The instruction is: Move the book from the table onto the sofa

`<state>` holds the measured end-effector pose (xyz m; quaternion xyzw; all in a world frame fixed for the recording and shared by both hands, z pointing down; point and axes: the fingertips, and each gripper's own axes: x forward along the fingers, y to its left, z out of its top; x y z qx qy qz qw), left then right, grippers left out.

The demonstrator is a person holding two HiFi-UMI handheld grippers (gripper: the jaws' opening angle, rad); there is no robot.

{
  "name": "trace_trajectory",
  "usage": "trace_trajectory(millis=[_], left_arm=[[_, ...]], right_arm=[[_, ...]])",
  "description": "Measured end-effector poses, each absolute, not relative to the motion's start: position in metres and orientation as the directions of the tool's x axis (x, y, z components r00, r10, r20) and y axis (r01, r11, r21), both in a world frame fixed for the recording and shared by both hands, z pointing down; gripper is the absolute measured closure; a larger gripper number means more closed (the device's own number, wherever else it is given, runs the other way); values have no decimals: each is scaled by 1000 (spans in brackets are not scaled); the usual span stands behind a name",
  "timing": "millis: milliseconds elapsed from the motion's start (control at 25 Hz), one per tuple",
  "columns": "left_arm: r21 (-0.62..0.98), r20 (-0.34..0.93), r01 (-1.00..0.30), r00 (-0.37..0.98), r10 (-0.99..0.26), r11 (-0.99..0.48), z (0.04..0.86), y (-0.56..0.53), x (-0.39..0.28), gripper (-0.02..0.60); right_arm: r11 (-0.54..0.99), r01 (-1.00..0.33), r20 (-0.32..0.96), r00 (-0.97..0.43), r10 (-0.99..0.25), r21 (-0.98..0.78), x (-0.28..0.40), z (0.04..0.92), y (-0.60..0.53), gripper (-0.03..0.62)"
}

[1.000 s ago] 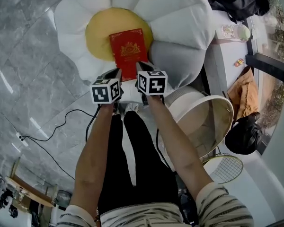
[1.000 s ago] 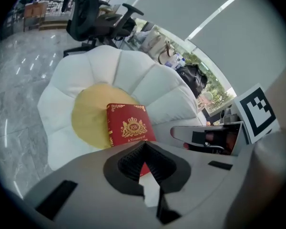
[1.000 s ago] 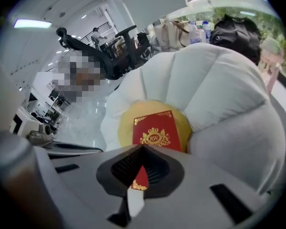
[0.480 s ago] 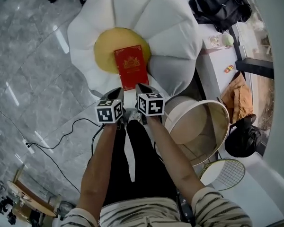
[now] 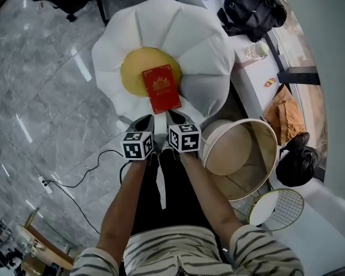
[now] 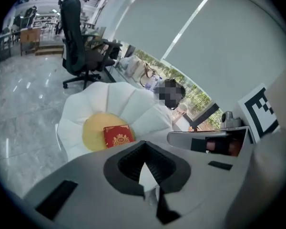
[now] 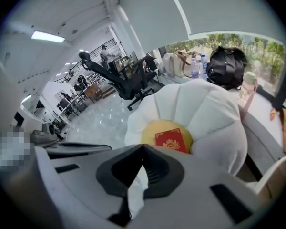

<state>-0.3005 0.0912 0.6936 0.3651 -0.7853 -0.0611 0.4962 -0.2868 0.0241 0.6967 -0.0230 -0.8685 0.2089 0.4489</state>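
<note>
No words, numbers or brand names could be read anywhere; the red book (image 5: 161, 88) carried a gold emblem on its cover, and any lettering around it was too small to make out; the cubes on the left hand-held gripper (image 5: 145, 121) and the right hand-held gripper (image 5: 173, 117) bore only black-and-white square marker patterns, not letters.
</note>
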Motion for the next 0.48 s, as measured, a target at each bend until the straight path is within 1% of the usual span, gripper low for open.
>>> trace_trajectory(millis=[320, 480], left_arm=[[450, 678, -564, -289, -676, 692, 599, 101, -275, 577], [443, 648, -579, -319, -691, 684, 555, 104, -267, 577]], right_arm=[[915, -121, 722, -657, 217, -385, -249, 609, 27, 580], [916, -105, 692, -690, 212, -386, -241, 562, 24, 580]])
